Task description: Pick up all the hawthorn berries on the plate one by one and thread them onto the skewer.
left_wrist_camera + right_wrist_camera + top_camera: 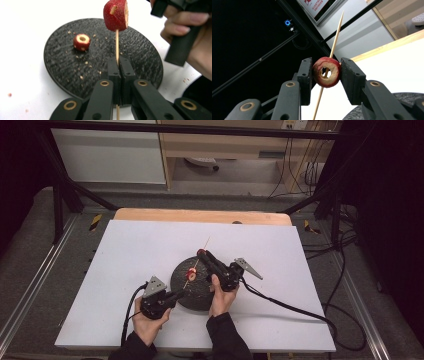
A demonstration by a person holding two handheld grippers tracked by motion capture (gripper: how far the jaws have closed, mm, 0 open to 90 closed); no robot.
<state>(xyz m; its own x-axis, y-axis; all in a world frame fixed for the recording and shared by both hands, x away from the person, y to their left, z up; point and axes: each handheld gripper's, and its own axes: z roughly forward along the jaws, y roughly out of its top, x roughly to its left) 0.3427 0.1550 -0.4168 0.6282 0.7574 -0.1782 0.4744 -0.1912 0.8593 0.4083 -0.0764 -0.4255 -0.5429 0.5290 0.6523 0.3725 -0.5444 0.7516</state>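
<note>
1. Gripper work first: the left gripper (117, 75) is clenched on the lower end of a thin wooden skewer (116, 45), holding it over the black plate (62, 75) that sits near the middle of the table (125, 250), toward its near edge
2. Across from it, the right gripper (326, 72) is clamped on a cored red fruit slice (327, 72), one pad on each side of the ring
3. From the right gripper view the skewer passes through the hole of that slice, so I'd judge this piece is being threaded on and not yet let go
4. One more cored red piece (81, 42) lies on the plate's far left part among crumbs, apart from the skewer
5. By my reckoning the job is partway: one piece on, the loose one left to pick up and thread
</note>
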